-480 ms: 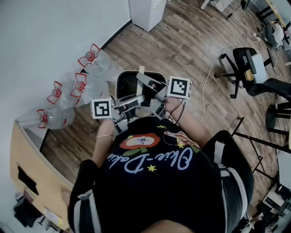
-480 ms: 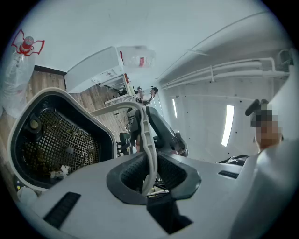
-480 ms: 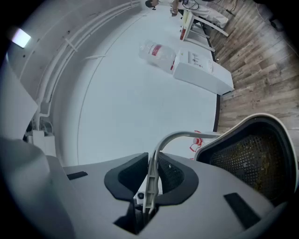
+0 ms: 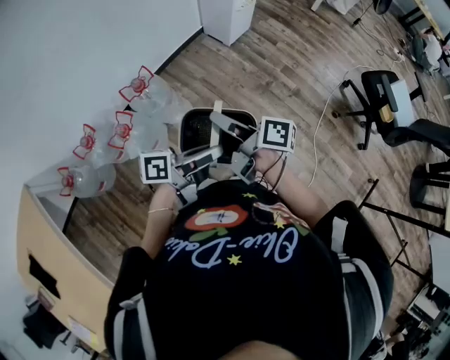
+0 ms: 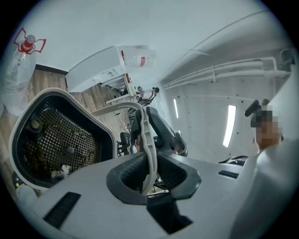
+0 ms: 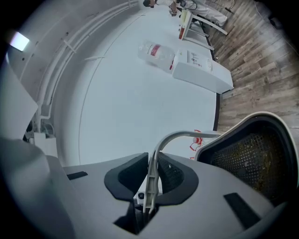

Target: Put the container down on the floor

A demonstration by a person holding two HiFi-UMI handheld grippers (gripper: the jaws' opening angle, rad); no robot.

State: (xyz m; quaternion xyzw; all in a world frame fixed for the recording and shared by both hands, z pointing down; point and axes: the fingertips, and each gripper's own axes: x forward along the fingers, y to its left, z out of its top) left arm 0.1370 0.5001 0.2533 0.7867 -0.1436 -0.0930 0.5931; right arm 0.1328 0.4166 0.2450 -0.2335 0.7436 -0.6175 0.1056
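The container (image 4: pixel 205 129) is a dark mesh-lined bin with a pale rim and a thin pale handle, held up in front of the person above the wood floor. My left gripper (image 4: pixel 202 157) is shut on the handle (image 5: pixel 148 154), which stands edge-on between its dark pads. The bin's open mouth (image 5: pixel 58 140) faces that camera from the left. My right gripper (image 4: pixel 230 128) is shut on the handle (image 6: pixel 152 179) too, and from there it arches over to the container's rim (image 6: pixel 243 128). Some bits of litter lie in the mesh.
Several clear water bottles with red caps (image 4: pixel 125 130) lie by the white wall to the left. A white appliance (image 4: pixel 226 17) stands against the wall farther off. Office chairs (image 4: pixel 383 95) and a loose cable (image 4: pixel 330 105) are to the right, and a wooden cabinet (image 4: pixel 49 260) is at the near left.
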